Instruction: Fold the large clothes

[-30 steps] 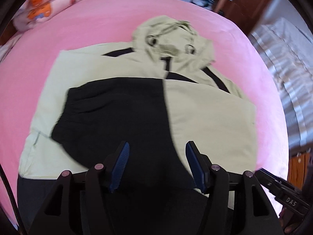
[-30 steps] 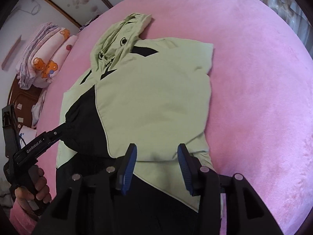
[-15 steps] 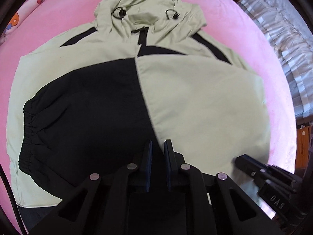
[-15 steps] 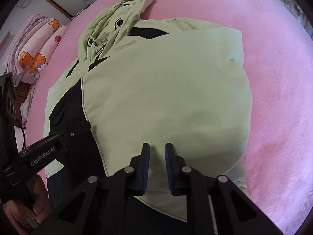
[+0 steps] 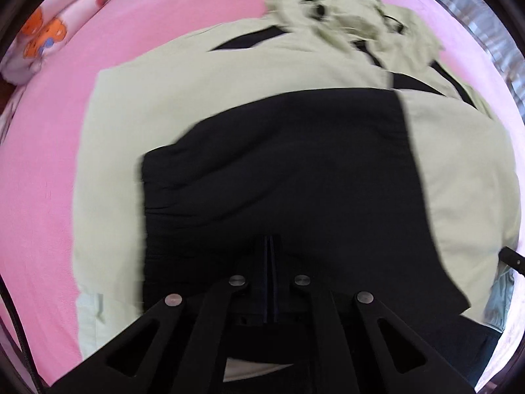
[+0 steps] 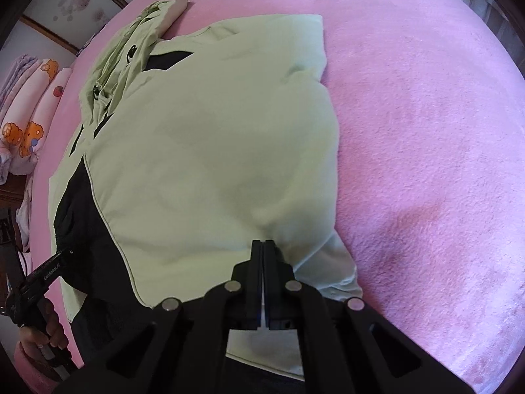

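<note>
Black jaws of the left gripper and right gripper are pinched tight on the bottom edge of the green and black jacket, which lies flat on the pink bed, soft, floppy, best held by both bottom corners.

The hood of the jacket is smeared by motion in the left wrist view — its drawcords and eyelets cannot be made out. Below the hood, the jacket's near hem is hidden behind the left gripper, and what its closed tips pinch is lost against the black panel. In the right wrist view the right gripper covers the jacket's near edge too. Left of the jacket, the folded bedding is cut off by the frame — as is the person's hand.
</note>
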A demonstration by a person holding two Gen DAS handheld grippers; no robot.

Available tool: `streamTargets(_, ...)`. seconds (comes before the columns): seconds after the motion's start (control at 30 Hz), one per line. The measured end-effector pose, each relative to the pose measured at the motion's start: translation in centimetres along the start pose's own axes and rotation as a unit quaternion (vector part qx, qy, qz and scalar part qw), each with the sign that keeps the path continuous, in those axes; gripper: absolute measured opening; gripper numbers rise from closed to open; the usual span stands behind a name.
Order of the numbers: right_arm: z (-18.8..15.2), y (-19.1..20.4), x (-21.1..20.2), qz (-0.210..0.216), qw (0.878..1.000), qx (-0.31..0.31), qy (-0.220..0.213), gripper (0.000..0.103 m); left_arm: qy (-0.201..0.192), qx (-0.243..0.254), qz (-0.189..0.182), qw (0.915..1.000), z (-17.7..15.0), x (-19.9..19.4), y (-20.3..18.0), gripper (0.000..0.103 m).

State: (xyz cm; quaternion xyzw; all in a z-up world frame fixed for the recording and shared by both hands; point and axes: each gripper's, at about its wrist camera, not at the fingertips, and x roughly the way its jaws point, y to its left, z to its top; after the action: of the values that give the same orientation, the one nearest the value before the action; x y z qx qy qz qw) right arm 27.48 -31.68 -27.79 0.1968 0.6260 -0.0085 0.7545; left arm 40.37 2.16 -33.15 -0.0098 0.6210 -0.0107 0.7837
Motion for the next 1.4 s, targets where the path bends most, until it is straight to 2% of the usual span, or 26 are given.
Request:
streamTargets(0.1,-0.1,-0.3,-0.1,-0.006,1.0,0.007,-0.003,0.0,0.007,-0.028,-0.018,0.9994,0.0,0.0,2.4,0.002)
streamTargets(0.27,-0.2,0.8,-0.5,-0.026,1.0,0.012,-0.009,0.0,0.002,0.01,-0.007,0.9999,-0.4,-0.4,2.2,0.002)
streamTargets(0.37,0.1,2.1,-0.8,-0.025,1.0,0.007,-0.017,0.003,0.001,0.013,-0.019,0.9997,-0.4,-1.2,2.4,0.003)
streamTargets(0.5,0.1,2.8,-1.6,-0.018,1.0,0.001,-0.023,0.004,0.001,0.013,-0.047,0.9988,-0.3,-2.5,2.3,0.012)
streamTargets(0.57,0.1,3.0,-2.2,-0.015,1.0,0.003,-0.027,0.011,-0.006,0.011,-0.056,0.9984,-0.2,-3.7,2.4,0.026)
streamTargets(0.63,0.0,3.2,-2.8,-0.014,0.999,0.006,-0.032,0.028,-0.014,0.009,-0.061,0.998,-0.5,-4.7,2.5,0.032)
streamTargets(0.7,-0.2,3.5,-3.6,-0.015,0.999,0.009,-0.04,0.033,-0.018,0.008,-0.062,0.9979,-0.9,-5.7,2.7,0.047)
streamTargets(0.73,-0.4,3.7,-4.1,-0.012,0.999,0.009,-0.045,0.035,-0.02,0.007,-0.06,0.998,-0.6,-6.0,2.5,0.061)
streamTargets(0.77,-0.6,3.9,-4.6,-0.009,0.999,0.007,-0.048,0.038,-0.024,0.004,-0.058,0.998,-0.9,-6.7,2.8,0.067)
streamTargets(0.83,-1.1,4.3,-5.5,-0.011,0.998,0.004,-0.053,0.055,-0.027,-0.003,-0.057,0.998,-1.0,-7.2,3.1,0.069)
streamTargets(0.93,-1.9,4.9,-6.6,-0.014,0.998,-0.004,-0.059,0.057,-0.022,-0.022,-0.063,0.9975,-1.0,-8.5,3.8,0.082)
streamTargets(1.0,-2.4,5.3,-7.3,-0.016,0.998,-0.01,-0.062,0.06,-0.023,-0.033,-0.056,0.9976,-1.5,-9.7,4.4,0.085)
streamTargets(1.1,-3.1,5.8,-8.5,-0.022,0.997,-0.009,-0.072,0.075,-0.023,-0.032,-0.044,0.9983,-2.0,-10.8,5.1,0.087)
streamTargets(1.23,-3.8,6.7,-9.9,-0.031,0.996,-0.015,-0.076,0.08,-0.023,-0.031,-0.033,0.9987,-2.0,-12.9,5.8,0.087)
streamTargets(1.4,-4.1,8.1,-11.8,-0.047,0.996,-0.017,-0.076,0.081,-0.022,-0.017,-0.014,0.9995,-0.9,-15.8,6.3,0.087)
